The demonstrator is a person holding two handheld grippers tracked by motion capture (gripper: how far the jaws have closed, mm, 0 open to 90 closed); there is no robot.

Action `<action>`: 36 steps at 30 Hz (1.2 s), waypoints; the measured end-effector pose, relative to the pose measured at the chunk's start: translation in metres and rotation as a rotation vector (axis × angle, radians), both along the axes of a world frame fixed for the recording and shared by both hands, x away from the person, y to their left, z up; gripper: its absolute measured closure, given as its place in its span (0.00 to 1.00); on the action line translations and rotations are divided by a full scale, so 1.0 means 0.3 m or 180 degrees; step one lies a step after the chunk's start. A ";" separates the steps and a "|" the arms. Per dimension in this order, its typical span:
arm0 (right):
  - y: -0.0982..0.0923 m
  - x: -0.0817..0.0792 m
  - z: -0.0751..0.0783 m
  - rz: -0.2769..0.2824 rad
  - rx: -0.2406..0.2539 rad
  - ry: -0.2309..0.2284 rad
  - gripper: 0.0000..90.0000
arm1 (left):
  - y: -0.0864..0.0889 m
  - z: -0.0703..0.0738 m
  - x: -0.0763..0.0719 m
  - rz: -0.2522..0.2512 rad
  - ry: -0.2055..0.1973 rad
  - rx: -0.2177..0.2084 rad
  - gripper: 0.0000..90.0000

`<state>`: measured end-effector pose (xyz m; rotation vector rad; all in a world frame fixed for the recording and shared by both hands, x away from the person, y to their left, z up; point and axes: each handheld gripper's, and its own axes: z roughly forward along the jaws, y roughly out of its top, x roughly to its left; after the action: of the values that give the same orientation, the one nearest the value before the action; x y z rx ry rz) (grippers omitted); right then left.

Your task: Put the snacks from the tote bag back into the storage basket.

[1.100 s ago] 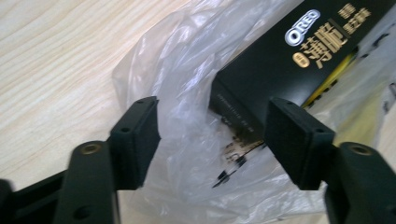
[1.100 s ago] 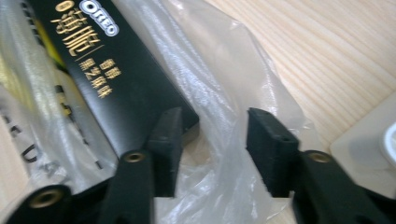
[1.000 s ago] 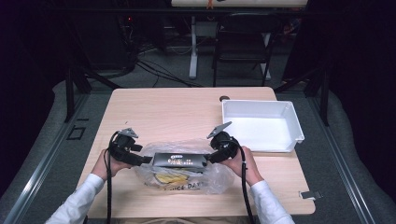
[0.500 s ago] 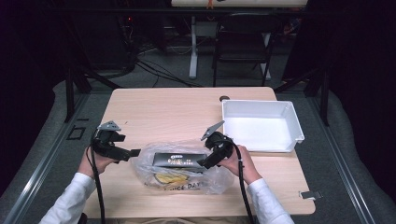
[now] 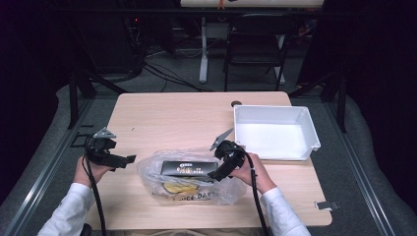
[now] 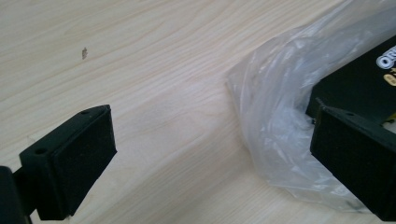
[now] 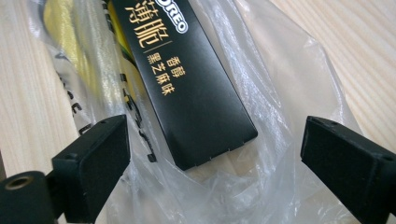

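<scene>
Both tongs gape with nothing pinched. The right tongs (image 5: 216,174) hover over the clear plastic bag (image 5: 223,189), straddling the black Oreo box (image 7: 187,88) inside, seemingly lined up for a fresh grip. The left tongs (image 5: 129,159) have let go and pulled leftward off the bag, which lies slack at the worktop's (image 5: 172,113) near edge; both pairs just widened.

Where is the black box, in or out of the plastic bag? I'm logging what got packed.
In. The black box lies under the clear film of the plastic bag; wrinkled plastic covers it.
</scene>
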<state>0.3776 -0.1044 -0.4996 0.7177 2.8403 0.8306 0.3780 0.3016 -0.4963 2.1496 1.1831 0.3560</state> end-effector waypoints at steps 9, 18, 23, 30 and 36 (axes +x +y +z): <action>0.060 0.011 0.016 0.0306 -0.0227 -0.0042 0.24 | -0.022 -0.029 0.013 -0.0076 0.0075 0.0083 0.00; 0.131 0.036 -0.001 0.0532 -0.0391 -0.0128 0.39 | -0.021 -0.046 0.024 -0.0113 0.0149 0.0111 0.00; 0.164 0.053 -0.012 0.0641 -0.0408 -0.0074 0.39 | -0.026 -0.048 0.025 -0.0135 0.0151 0.0138 0.00; 0.188 0.062 -0.029 0.0687 -0.0452 -0.0018 0.40 | -0.028 -0.050 0.027 -0.0194 0.0224 0.0148 0.00; 0.194 0.057 -0.031 0.0744 -0.0503 0.0014 0.39 | -0.035 -0.056 0.027 -0.0196 0.0214 0.0154 0.00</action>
<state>0.3946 -0.0463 -0.5090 0.3738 2.9902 0.6202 0.3861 0.2911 -0.5129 2.2503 1.1532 0.2900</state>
